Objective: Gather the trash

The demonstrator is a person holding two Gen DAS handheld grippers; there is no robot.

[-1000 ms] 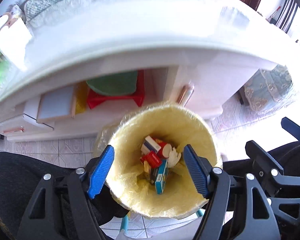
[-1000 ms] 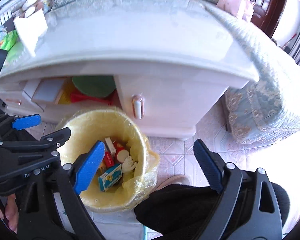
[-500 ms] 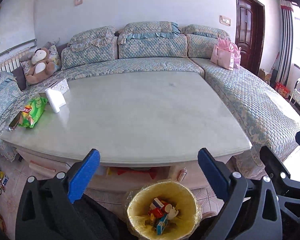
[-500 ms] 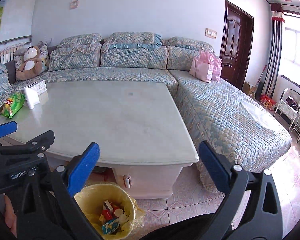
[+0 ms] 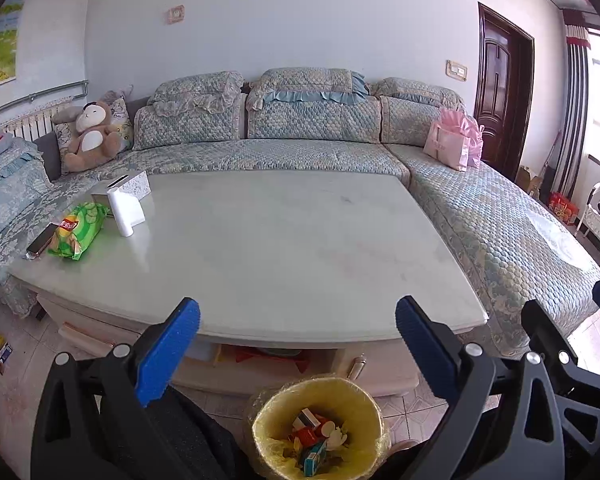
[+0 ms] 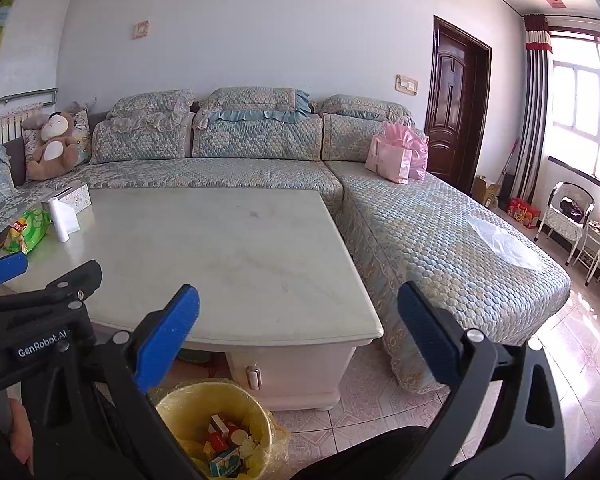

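Both the left gripper [image 5: 296,318] and right gripper [image 6: 298,306] have risen from the near yellow-lined round bin [image 5: 318,426] of small cartons, jaws widened and empty, suggesting the trash is already deposited.

One text reads clearly — "GenRobot.AI", in white on the left gripper [image 6: 4,270] — all other print is blurred.
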